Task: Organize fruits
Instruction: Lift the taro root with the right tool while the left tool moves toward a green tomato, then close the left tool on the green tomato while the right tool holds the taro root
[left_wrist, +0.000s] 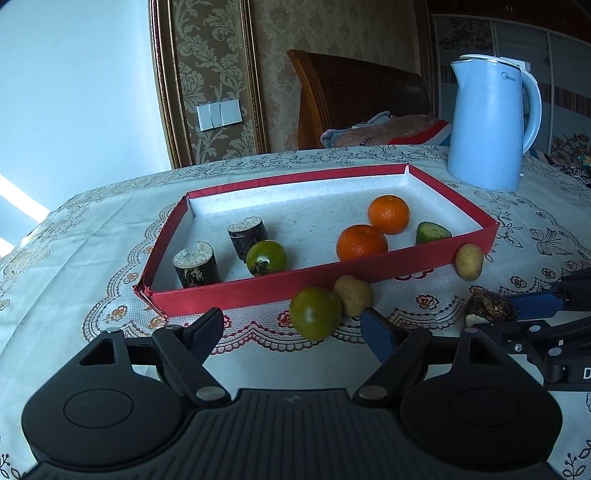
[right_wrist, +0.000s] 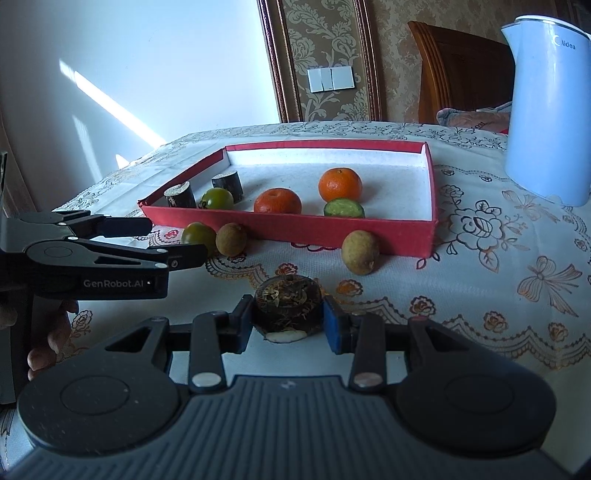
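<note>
A red tray (left_wrist: 295, 284) holds two oranges (left_wrist: 388, 214), a green tomato (left_wrist: 266, 257), a cucumber piece (left_wrist: 432, 232) and two dark cane pieces (left_wrist: 195, 267). On the cloth in front of it lie another green tomato (left_wrist: 315, 314) and two small tan fruits (left_wrist: 353, 294). My left gripper (left_wrist: 291, 328) is open, its fingertips either side of the loose tomato without touching it. My right gripper (right_wrist: 288, 317) is shut on a dark brown water chestnut (right_wrist: 288, 302) just above the cloth. The left gripper (right_wrist: 173, 240) shows at the left of the right wrist view.
A pale blue kettle (left_wrist: 491, 122) stands on the table behind the tray's right corner. The patterned tablecloth (right_wrist: 498, 266) runs bare to the right of the tray. A hand (right_wrist: 48, 343) holds the left tool. A wooden headboard and bedding lie beyond the table.
</note>
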